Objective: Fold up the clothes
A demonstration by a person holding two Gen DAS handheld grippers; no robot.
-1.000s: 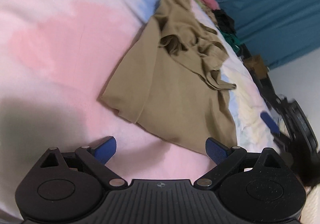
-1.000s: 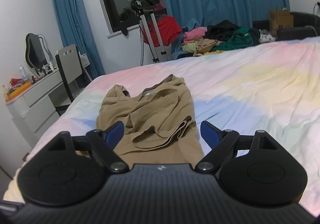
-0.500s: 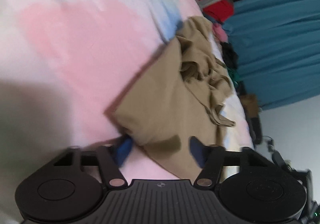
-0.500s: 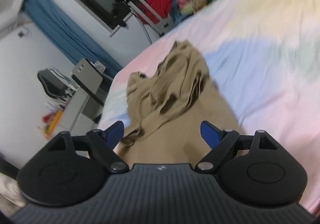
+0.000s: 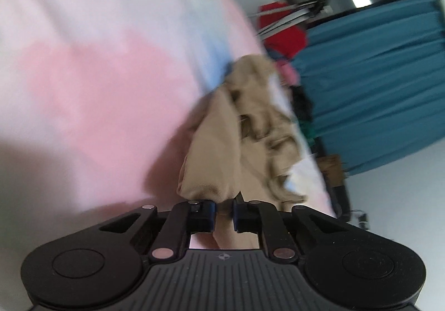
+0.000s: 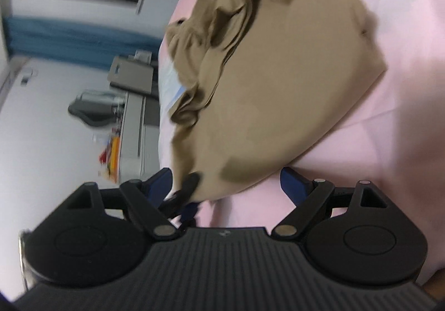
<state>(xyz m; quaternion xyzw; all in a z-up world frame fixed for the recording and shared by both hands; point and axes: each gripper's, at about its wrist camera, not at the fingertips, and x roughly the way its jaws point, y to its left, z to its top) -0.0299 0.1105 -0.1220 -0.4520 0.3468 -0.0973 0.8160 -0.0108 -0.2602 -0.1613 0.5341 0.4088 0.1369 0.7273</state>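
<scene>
A tan garment [image 5: 244, 127] lies crumpled on the pastel bedsheet [image 5: 83, 66]. My left gripper [image 5: 224, 212] is shut on the garment's near corner, with bunched cloth between the blue pads. In the right wrist view the same tan garment [image 6: 272, 83] fills the middle, its lower edge lying between my fingers. My right gripper [image 6: 226, 181] is open around that edge. A dark shape near the left finger [image 6: 160, 183] is blurred.
Blue curtains [image 5: 375, 83], a red garment on a stand [image 5: 281, 30] and a pile of clothes are beyond the bed's far edge. A white dresser [image 6: 133, 133] and a chair [image 6: 130, 74] stand beside the bed.
My left gripper has gone forward and closed on the garment's corner. My right gripper has tilted and dropped to the garment's near edge, still open.
</scene>
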